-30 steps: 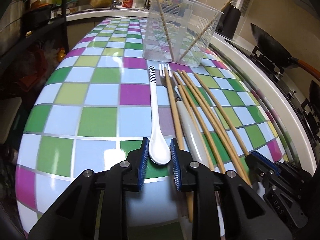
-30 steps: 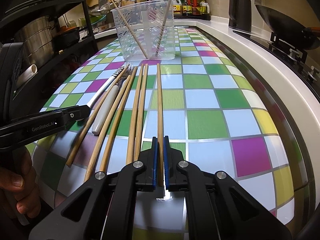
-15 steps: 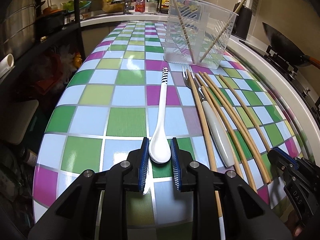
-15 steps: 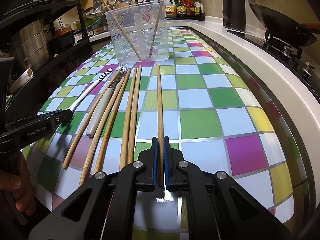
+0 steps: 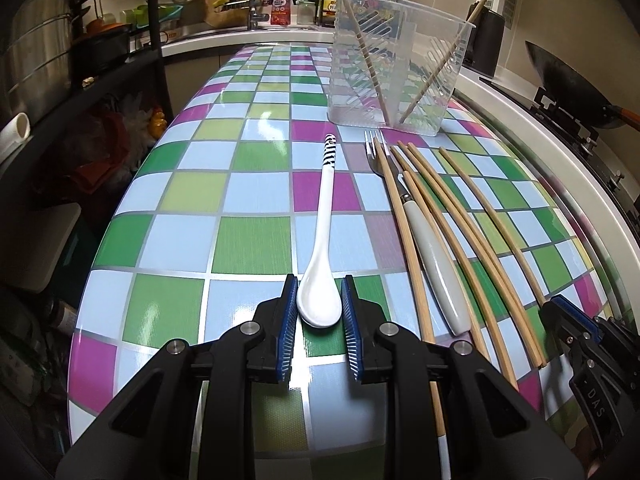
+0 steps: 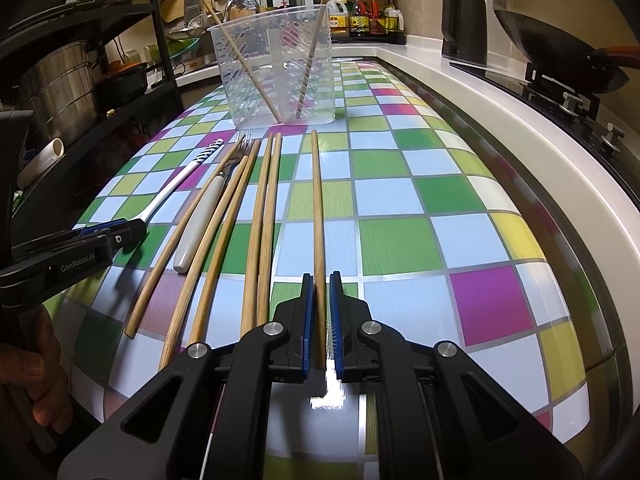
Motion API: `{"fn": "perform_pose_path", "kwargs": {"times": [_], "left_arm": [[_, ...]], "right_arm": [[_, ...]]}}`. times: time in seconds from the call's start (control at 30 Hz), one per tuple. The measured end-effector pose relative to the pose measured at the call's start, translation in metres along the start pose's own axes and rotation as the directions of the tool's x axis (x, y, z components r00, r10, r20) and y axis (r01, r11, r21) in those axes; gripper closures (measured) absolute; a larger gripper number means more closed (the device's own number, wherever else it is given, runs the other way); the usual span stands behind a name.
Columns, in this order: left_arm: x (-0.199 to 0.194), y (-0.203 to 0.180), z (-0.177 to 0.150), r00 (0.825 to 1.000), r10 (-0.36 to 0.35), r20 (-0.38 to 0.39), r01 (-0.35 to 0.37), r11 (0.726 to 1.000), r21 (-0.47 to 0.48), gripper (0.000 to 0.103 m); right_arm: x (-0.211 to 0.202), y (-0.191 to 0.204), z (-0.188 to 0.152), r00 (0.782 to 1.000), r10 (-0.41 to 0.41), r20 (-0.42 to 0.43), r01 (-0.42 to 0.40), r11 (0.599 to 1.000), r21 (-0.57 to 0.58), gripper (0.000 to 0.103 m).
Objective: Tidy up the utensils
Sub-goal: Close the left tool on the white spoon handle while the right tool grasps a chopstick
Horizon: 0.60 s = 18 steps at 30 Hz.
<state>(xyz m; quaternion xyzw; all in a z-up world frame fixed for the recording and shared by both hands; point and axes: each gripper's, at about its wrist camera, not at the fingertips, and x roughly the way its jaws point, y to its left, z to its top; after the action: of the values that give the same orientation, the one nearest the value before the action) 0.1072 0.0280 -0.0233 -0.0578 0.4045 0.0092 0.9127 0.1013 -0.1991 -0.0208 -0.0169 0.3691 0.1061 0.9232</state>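
My left gripper (image 5: pixel 319 304) is shut on the bowl of a white spoon (image 5: pixel 325 240) with a striped handle end; the spoon points toward a clear plastic holder (image 5: pixel 394 68) with two chopsticks standing in it. My right gripper (image 6: pixel 320 308) is shut on the near end of a single wooden chopstick (image 6: pixel 317 200), apart from the others. Between them lie a white-handled fork (image 5: pixel 424 240) and several loose chopsticks (image 6: pixel 262 220) on the checkered table. The holder (image 6: pixel 276 64) stands at the far end of the row. The left gripper also shows in the right wrist view (image 6: pixel 116 236).
A white counter edge (image 6: pixel 520 128) runs along the right, with a stove and a black wok (image 6: pixel 560 56) behind it. A black kettle (image 6: pixel 464 24) and bottles stand at the back. Dark shelves with pots (image 5: pixel 44 76) are to the left, off the table edge (image 5: pixel 92 280).
Both grippers have risen and drawn back a little with their utensils; the views show more of the table and holder. The grips are unchanged.
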Motion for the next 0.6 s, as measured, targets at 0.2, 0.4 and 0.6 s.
{"fn": "perform_pose_path", "kwargs": {"times": [0.2,0.4,0.6], "left_arm": [[0.0004,0.0001,0.0001,1.000,0.000,-0.002,0.000,1.000,-0.004,0.080],[0.0002,0.0008,0.0000,1.000,0.004,-0.001,-0.004,1.000,-0.002,0.080],[0.0002,-0.0006,0.0001,1.000,0.010,0.001,-0.010,1.000,0.003,0.080]], "right_arm": [[-0.0025,0.0036,-0.0040,1.000,-0.015,0.016,0.015,1.000,-0.002,0.093],[-0.0024,0.0068,-0.0052,0.999,-0.027,0.029,0.027,0.999,-0.018,0.091],[-0.0023,0.0083,-0.0059,0.999,-0.024,0.036,0.025,0.999,-0.028,0.095]]}}
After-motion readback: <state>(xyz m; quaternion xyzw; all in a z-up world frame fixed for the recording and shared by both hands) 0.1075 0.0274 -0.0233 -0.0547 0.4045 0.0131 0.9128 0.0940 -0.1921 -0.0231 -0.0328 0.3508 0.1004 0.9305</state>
